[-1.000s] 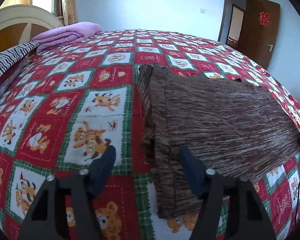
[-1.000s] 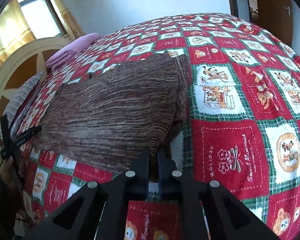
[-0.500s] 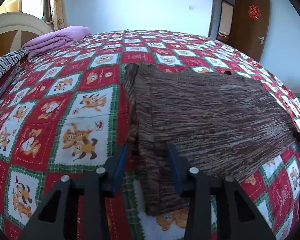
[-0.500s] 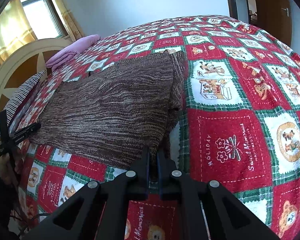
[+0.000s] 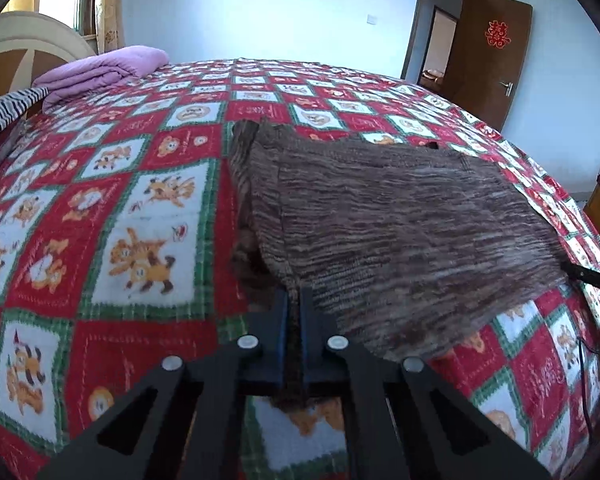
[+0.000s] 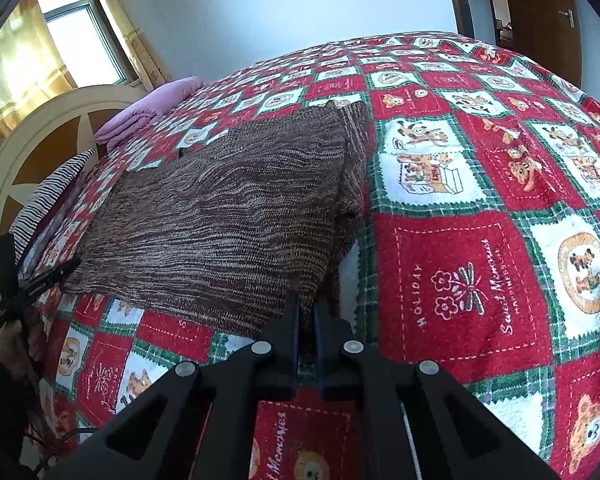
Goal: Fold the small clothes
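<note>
My left hand-held gripper (image 5: 295, 300) has just clenched on the sweater's (image 5: 400, 232) near edge at six o'clock. The right hand-held gripper (image 6: 307, 312) grasps the opposite corner. With the sweater spread on the bed (image 5: 100, 200), I judge lifting comes next.

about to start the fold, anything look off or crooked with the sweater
Nothing stands out. The brown knit sweater lies flat on the red patchwork bedspread, with both grippers shut on its near hem corners.
</note>
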### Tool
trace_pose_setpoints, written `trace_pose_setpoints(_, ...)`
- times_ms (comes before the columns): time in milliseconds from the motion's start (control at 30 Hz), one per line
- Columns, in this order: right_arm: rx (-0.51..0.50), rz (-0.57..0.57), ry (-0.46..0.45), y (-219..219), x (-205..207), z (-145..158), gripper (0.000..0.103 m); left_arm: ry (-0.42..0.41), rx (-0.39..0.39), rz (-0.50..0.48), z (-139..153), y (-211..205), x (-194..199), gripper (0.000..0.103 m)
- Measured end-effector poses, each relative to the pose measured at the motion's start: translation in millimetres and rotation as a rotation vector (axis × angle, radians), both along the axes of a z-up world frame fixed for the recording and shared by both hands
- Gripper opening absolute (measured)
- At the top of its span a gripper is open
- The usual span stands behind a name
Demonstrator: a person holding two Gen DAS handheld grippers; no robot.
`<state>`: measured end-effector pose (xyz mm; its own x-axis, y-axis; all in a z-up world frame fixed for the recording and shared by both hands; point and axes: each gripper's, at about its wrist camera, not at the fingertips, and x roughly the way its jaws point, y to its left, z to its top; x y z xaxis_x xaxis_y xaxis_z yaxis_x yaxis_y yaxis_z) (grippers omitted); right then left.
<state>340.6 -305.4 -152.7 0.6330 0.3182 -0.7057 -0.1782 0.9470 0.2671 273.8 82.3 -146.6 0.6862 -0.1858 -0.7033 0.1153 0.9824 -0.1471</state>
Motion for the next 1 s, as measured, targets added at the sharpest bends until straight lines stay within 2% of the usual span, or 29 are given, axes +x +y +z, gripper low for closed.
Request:
trace_pose_setpoints(233,0.005,-0.001,-0.003,-1.4,-0.3,-0.4,0.006,0.002,-0.056,0.024,-0.9,9.6,-3.9,0.005)
trace_pose_setpoints(333,0.008,0.000,0.002,-1.8,-0.4,1.1,0.007,0.013,-0.041,0.043,-1.4,9.4,-2.3,0.011)
trace_pose_setpoints(367,0.009,-0.003,0.006,-2.4,-1.0,3.7,0.008,0.016,-0.043,0.040,-1.0,9.5,-1.9,0.014)
trace_pose_setpoints(400,0.006,-0.013,0.007,-2.9,-2.0,6.4,0.017,0.014,-0.042,0.039,0.4,9.3,-2.5,0.018)
trace_pose_setpoints(433,-0.011,-0.038,-0.002,-2.9,-4.0,12.4,0.033,0.010,-0.025,0.056,1.8,9.6,-3.4,0.042)
trace_pose_setpoints(467,-0.027,-0.053,-0.014,-2.0,-5.6,16.9,0.045,0.001,0.015,0.099,4.5,9.8,-4.2,0.075)
trace_pose_setpoints(500,-0.048,-0.068,-0.046,0.7,-8.1,26.4,0.062,-0.020,0.029,0.122,8.1,11.0,-5.6,0.085)
trace_pose_setpoints(533,-0.052,-0.069,-0.082,4.8,-9.6,36.3,0.063,-0.042,0.022,0.123,11.6,12.3,-6.7,0.089)
trace_pose_setpoints(600,-0.057,-0.036,-0.106,16.8,-5.4,47.7,0.063,-0.061,0.032,0.108,17.6,11.6,-2.7,0.092)
trace_pose_setpoints(700,-0.091,0.035,-0.121,52.3,15.0,59.6,0.063,-0.059,0.115,0.134,19.6,7.5,11.8,0.093)
trace_pose_setpoints(800,-0.101,0.153,-0.111,101.5,39.6,61.9,0.063,-0.014,0.145,0.161,11.9,8.9,28.4,0.095)
trace_pose_setpoints(867,-0.101,0.223,-0.074,129.0,50.7,55.4,0.063,0.044,0.143,0.164,1.6,11.7,38.4,0.095)
trace_pose_setpoints(933,-0.109,0.294,-0.022,155.3,59.2,41.2,0.063,0.076,0.109,0.165,-3.7,17.1,38.7,0.095)
trace_pose_setpoints(1000,-0.159,0.345,0.060,174.7,58.3,15.5,0.063,0.099,0.082,0.170,-7.3,22.2,35.6,0.099)
